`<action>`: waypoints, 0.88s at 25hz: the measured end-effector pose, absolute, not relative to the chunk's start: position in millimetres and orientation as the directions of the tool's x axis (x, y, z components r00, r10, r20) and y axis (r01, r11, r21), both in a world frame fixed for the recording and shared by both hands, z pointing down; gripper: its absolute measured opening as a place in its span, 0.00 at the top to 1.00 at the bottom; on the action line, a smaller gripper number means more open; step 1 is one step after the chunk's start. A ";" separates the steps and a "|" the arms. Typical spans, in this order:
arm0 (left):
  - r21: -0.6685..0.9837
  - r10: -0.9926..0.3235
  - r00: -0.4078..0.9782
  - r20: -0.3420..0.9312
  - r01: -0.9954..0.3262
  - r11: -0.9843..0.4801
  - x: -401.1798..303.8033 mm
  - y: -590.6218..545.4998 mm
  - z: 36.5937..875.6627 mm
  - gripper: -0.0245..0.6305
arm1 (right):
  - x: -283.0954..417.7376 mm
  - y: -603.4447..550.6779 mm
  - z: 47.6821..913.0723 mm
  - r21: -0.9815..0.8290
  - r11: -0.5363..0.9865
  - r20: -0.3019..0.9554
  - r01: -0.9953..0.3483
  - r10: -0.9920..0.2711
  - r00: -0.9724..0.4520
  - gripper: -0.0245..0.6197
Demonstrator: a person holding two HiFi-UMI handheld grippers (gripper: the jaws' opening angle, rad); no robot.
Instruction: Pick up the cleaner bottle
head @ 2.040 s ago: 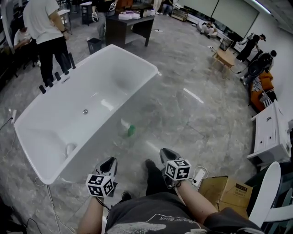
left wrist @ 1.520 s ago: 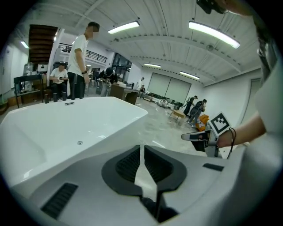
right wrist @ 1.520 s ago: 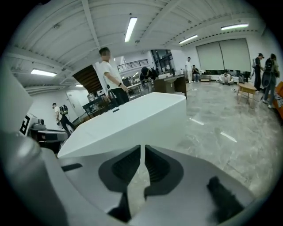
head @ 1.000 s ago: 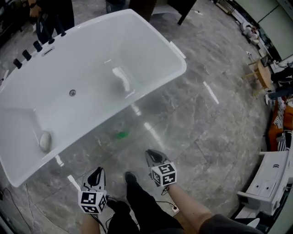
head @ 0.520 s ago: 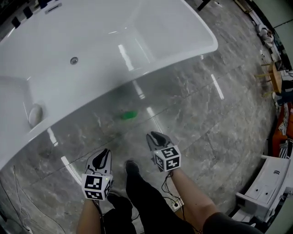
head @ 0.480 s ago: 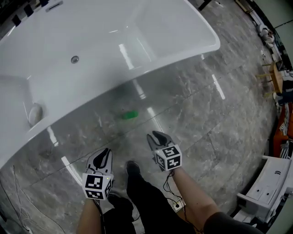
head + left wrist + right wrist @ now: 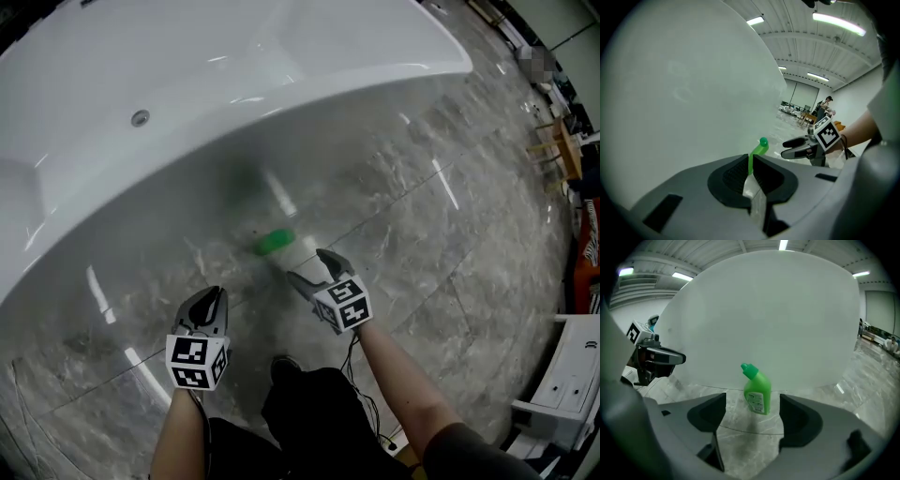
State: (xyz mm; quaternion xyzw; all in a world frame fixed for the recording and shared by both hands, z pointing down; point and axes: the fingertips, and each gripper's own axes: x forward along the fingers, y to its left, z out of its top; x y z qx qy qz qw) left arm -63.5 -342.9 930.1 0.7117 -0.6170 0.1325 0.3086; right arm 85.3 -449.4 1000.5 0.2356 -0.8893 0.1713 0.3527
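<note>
The person has dropped right down towards the floor (image 7: 422,234). A moment ago both claws hung well above it, and the green bottle (image 7: 757,392) was only a small speck beside the bathtub (image 7: 309,56). Now the tub's white side fills both gripper views.

The bigger change is in the right claw (image 7: 311,266). Its jaws were nearly together a second ago and have just been opening, and they now stand wide apart with nothing held. In the right gripper view the bottle stands upright on the floor, close against the tub's outer wall. It is framed squarely in the gap between the two jaws but looks to be a little beyond their tips. The head view is smeared with motion, so I can't say for sure how near the tips are, though no contact shows.

The left claw (image 7: 208,302) hangs lower and to the side, its jaws closed together and empty. The bottle's green neck only shows past it in the distance.

For the task, this reads as the approach nearly done. The right claw is lined up and ready, and what remains is to push forward around the bottle's body, close and lift.
</note>
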 end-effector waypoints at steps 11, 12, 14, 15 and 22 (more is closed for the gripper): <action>0.271 -0.852 0.204 0.482 -0.960 -0.077 -67.4 -387.5 1004.1 0.90 | 62.0 -486.8 1082.8 -0.102 0.901 0.630 -0.422 -0.270 -0.728 0.45; 0.270 -0.854 0.206 0.478 -0.960 -0.081 -66.7 -389.9 1008.7 0.90 | 59.2 -486.1 1089.9 -0.100 0.913 0.631 -0.395 -0.249 -0.735 0.45; 0.260 -0.853 0.214 0.476 -0.961 -0.095 -65.2 -393.8 1017.0 0.90 | 51.1 -483.9 1102.4 -0.081 0.938 0.637 -0.337 -0.212 -0.741 0.45; 0.252 -0.851 0.217 0.479 -0.962 -0.103 -64.9 -395.7 1020.2 0.90 | 47.3 -485.0 1107.9 -0.069 0.946 0.641 -0.318 -0.202 -0.741 0.45; 0.224 -0.832 0.204 0.516 -0.969 -0.099 -71.8 -397.6 1027.1 0.90 | 19.2 -486.1 1124.7 -0.057 0.982 0.610 -0.178 -0.107 -0.785 0.45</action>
